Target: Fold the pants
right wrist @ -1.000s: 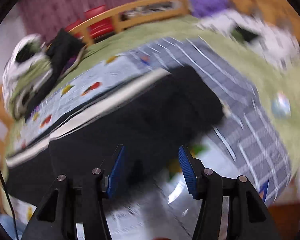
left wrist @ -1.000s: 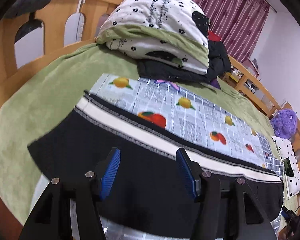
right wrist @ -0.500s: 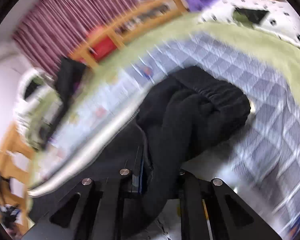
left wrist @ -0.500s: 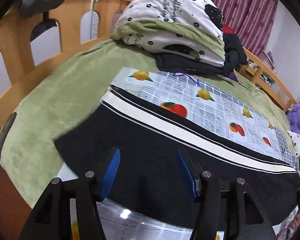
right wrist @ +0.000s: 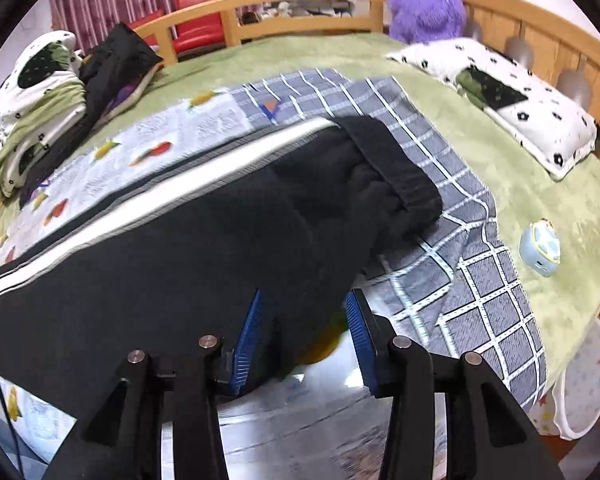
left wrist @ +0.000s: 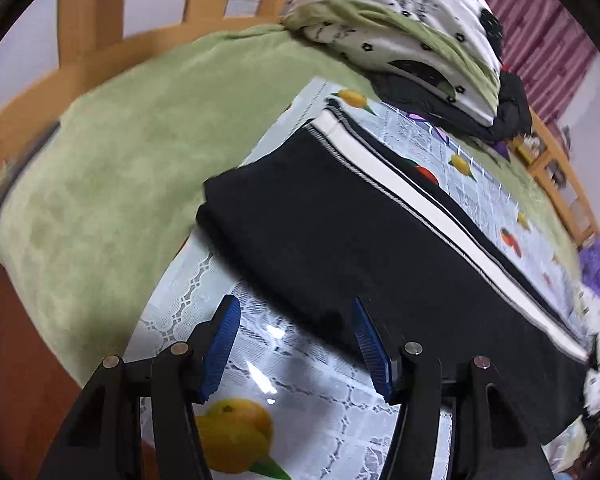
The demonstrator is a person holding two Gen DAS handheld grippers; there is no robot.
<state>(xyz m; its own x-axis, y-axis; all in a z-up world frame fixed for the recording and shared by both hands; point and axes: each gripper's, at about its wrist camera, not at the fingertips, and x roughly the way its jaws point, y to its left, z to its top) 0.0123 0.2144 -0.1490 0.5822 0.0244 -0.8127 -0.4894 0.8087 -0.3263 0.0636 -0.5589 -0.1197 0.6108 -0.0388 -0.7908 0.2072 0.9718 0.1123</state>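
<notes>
The black pants with a white side stripe [left wrist: 380, 240] lie flat on a glossy fruit-print plastic sheet [left wrist: 300, 392] spread over the green plush bed cover [left wrist: 112, 168]. Their long axis runs across both views: the leg hems sit at the left gripper's end, and the gathered elastic waistband [right wrist: 396, 176] sits at the right gripper's end, partly on a grey checked cloth [right wrist: 472, 280].

The left gripper [left wrist: 296, 344] hangs released above the sheet, its blue pads standing apart with nothing between them. The near long edge of the pants lies just ahead of its fingertips, and the hem corner is up and to the left of it, so this hand is the nearer one to the leg end.

The right gripper [right wrist: 304, 340] has just been opening its jaws; the blue pads now stand apart, and the dark near edge of the pants lies between and just ahead of them, not pinched as far as the view shows. The bunched waist lies ahead and to the right of it.

The coming move probably turns on that lengthwise layout: each hand is placed at its own end of the near edge, and a fold end to end would bring hems toward the waistband along the stripe.
</notes>
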